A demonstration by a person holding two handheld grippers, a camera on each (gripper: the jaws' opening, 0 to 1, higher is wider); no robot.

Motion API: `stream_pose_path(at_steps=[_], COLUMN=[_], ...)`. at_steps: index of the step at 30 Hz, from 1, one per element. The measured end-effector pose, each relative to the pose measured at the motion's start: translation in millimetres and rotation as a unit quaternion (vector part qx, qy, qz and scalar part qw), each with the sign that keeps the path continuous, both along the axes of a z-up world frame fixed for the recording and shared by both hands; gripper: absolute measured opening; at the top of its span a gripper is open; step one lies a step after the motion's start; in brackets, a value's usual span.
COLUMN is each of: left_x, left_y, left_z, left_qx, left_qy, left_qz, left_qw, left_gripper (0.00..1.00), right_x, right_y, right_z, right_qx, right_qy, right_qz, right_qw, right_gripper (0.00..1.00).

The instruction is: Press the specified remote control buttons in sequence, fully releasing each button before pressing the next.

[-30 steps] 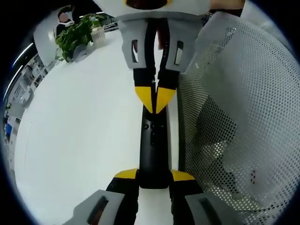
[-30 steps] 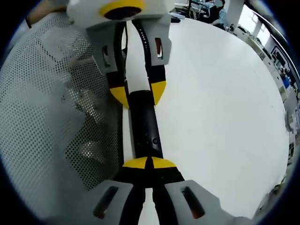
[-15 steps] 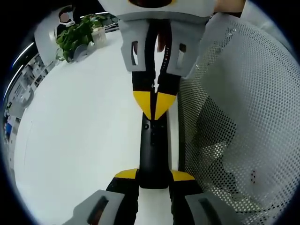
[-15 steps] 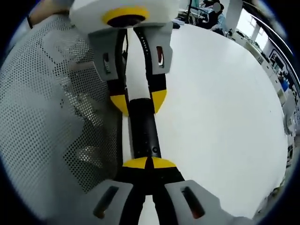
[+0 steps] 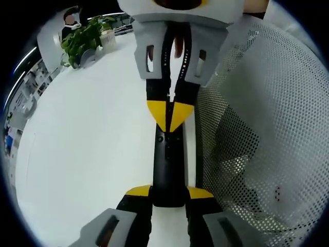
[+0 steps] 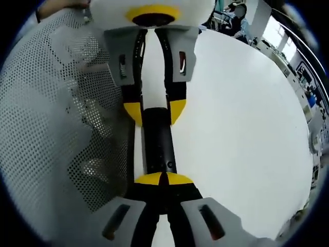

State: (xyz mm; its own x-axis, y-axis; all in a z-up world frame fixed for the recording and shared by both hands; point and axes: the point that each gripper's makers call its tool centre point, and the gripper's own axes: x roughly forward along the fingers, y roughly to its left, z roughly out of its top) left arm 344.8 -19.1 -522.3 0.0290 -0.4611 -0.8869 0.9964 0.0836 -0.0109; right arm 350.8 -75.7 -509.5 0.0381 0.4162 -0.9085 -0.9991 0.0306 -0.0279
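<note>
White tabletop [image 5: 87, 154] all round, with a potted plant [image 5: 85, 38] at its far edge and a perforated white mesh thing [image 5: 257, 134] (chair back? basket? can't tell) just beside the remote.

So the black remote [image 5: 167, 164] lies flat on the table, long and slim. The left gripper [image 5: 168, 192] has its 2 yellow-tipped jaws clamped on one end of the remote, pinning it. In the right gripper view you can see that same pinch at the remote's far end [image 6: 159, 149].

The right gripper [image 6: 164, 179] has its jaws pressed together into 1 point, and that point sits over the remote's other end, right next to the small buttons there. From the left gripper view the right gripper [image 5: 169, 116] comes in from the top, tip just past the buttons [image 5: 167, 146].

My read: we're mid-sequence, at or around 1 press. Can't tell if the tip is actually pushing down or just resting. Next move needs a clean lift off the remote, then lining up on the next button while the left keeps the remote from sliding.
</note>
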Motion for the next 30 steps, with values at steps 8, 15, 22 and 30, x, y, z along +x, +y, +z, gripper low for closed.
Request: stream_pose_path(at_steps=[8, 15, 22, 30], left_x=[-0.6, -1.5, -2.0, -1.2], left_y=[0.0, 0.3, 0.5, 0.1], left_z=[0.9, 1.9, 2.2, 1.1], left_qx=[-0.001, -0.001, -0.001, 0.001], left_qy=[0.0, 0.0, 0.0, -0.001], left_qz=[0.002, 0.001, 0.0, -0.005], left_qw=[1.0, 1.0, 1.0, 1.0], left_gripper=[0.25, 0.25, 0.25, 0.25], right_x=[-3.7, -3.8, -3.0, -5.5], right_y=[0.4, -4.0, -3.5, -2.8], right_z=[1.2, 1.0, -0.4, -2.6], right_qx=[0.012, -0.002, -0.016, -0.049], right_qy=[0.037, 0.02, 0.028, 0.025], right_qz=[-0.011, 0.003, 0.017, 0.058], right_qw=[0.9992, 0.9998, 0.9994, 0.9968], right_gripper=[0.04, 0.07, 0.08, 0.08])
